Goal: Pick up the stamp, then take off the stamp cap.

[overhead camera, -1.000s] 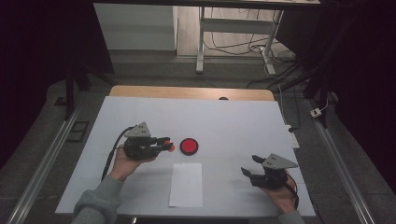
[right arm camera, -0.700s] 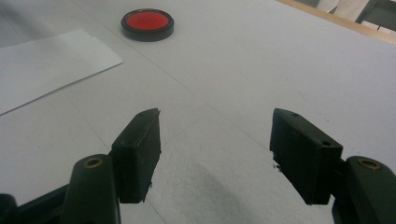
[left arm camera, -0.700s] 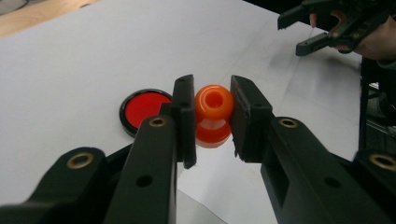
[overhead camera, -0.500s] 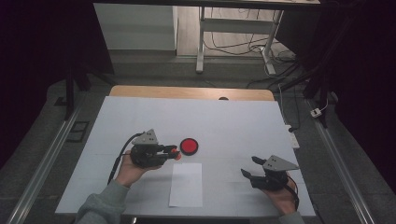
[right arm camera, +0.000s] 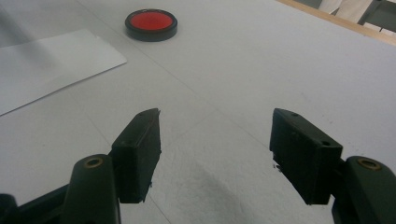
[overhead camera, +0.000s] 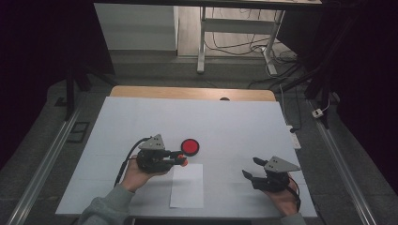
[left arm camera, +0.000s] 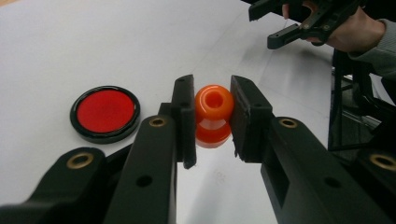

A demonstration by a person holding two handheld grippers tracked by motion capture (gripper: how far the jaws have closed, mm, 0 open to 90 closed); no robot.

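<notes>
Left gripper view: an orange stamp (left arm camera: 213,116) is clamped between the jaws of the left gripper (left arm camera: 212,119), handle outward, above the table (left arm camera: 140,42) beside the paper (overhead camera: 187,185), apparently for stamping. It is glossy, rounded and waisted. Beyond, the red ink pad (left arm camera: 105,113) lies uncovered; the right gripper (overhead camera: 251,168) is held wide open, empty.

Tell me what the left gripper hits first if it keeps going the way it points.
Probably nothing soon: the left gripper, shut on the orange stamp, points across bare table, toward the right gripper.
</notes>
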